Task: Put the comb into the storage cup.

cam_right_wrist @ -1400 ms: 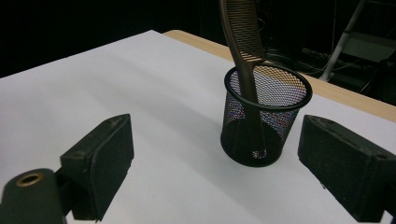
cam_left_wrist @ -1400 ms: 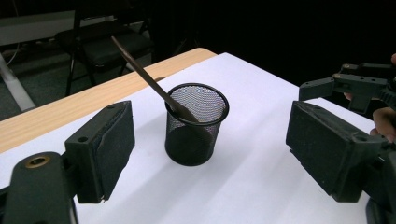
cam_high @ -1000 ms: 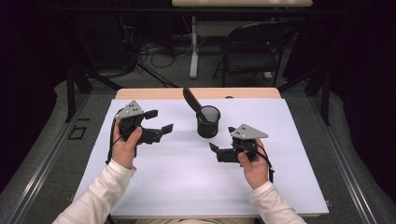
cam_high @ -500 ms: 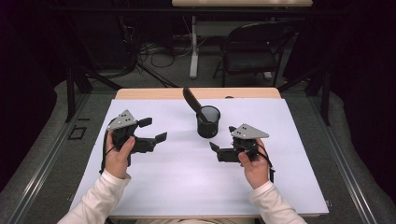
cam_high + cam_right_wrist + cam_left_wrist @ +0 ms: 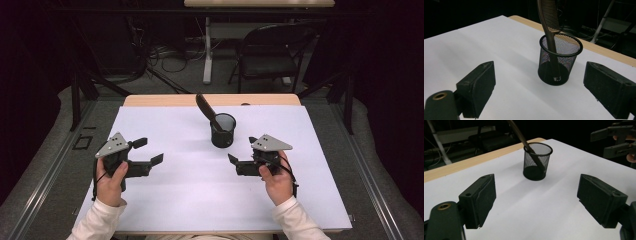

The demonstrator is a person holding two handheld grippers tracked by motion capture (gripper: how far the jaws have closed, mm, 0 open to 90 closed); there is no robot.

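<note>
A black mesh cup [image 5: 223, 130] stands upright mid-bench, a brown comb [image 5: 205, 107] leaning inside it. The left tool [image 5: 148, 151] and right tool [image 5: 241, 152] flank the cup, both spread and empty. A sideways nudge could likely tip the light cup and spill the comb.

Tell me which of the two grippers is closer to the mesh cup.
The right gripper: it sits just beside the mesh cup, while the left gripper is farther off across the white table.
</note>
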